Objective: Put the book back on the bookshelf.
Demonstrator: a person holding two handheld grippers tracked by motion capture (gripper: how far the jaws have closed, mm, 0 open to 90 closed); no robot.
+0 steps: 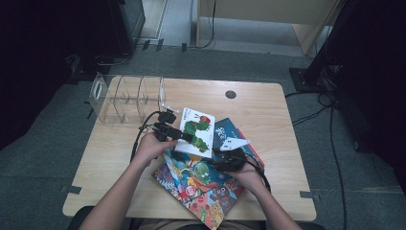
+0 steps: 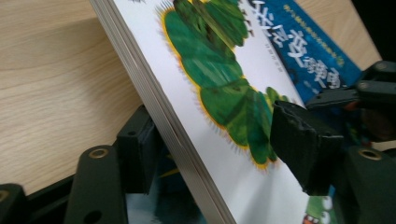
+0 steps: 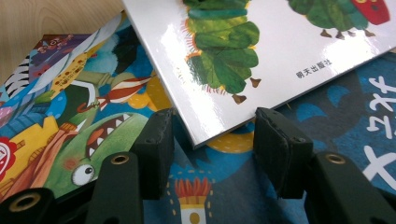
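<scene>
A white picture book (image 1: 198,127) with a green caterpillar on its cover lies tilted over two other books in the middle of the table. My left gripper (image 1: 184,135) reaches in from the book's left. In the left gripper view its jaws (image 2: 210,135) stand apart, one pad under the white book (image 2: 219,84) and one over the cover. My right gripper (image 1: 213,153) is at the book's near right corner. In the right gripper view that corner of the white book (image 3: 280,46) sits pinched between the two pads of the right gripper (image 3: 212,135).
A blue book (image 1: 225,129) lies under the white one at the right, and a colourful cartoon book (image 1: 201,184) at the front. A clear plastic divider rack (image 1: 124,98) stands at the back left of the wooden table (image 1: 258,110).
</scene>
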